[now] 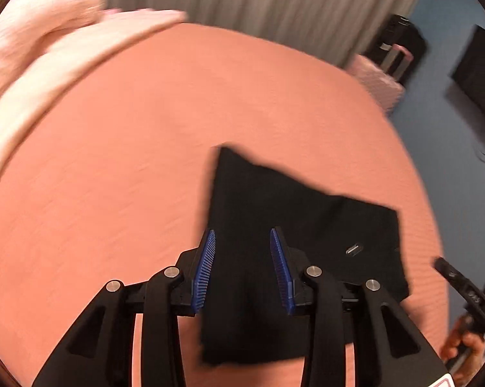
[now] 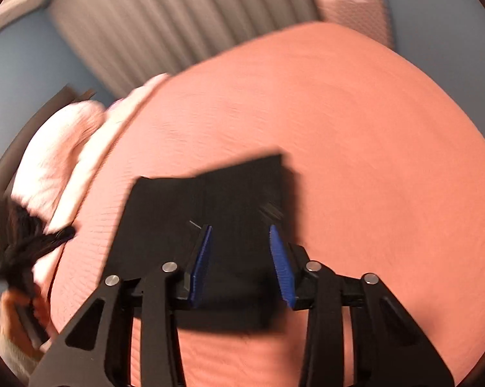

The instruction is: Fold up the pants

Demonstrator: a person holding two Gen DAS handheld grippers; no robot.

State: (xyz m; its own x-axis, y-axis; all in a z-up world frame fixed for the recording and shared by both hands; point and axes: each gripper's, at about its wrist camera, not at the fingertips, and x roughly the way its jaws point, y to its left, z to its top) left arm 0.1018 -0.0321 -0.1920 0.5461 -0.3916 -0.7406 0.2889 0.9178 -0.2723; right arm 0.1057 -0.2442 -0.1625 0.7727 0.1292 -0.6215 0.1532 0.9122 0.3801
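Observation:
Black pants (image 1: 274, 213) lie folded into a compact block on the salmon bedspread (image 1: 129, 161). My left gripper (image 1: 242, 235) hovers above the near part of the pants, its blue-padded jaws apart and empty. In the right wrist view the folded pants (image 2: 210, 200) lie just ahead of my right gripper (image 2: 240, 230), which is also open with nothing between its jaws. The right gripper's body and the hand holding it show at the left wrist view's right edge (image 1: 465, 293). Both views are motion-blurred.
Pale pink pillows (image 1: 39, 38) lie at the head of the bed. Beige curtains (image 1: 258, 0) hang behind. A pink fuzzy seat (image 1: 378, 84) and dark furniture (image 1: 478, 74) stand beyond the bed's far right corner. The person's dark hair (image 2: 26, 245) shows at left.

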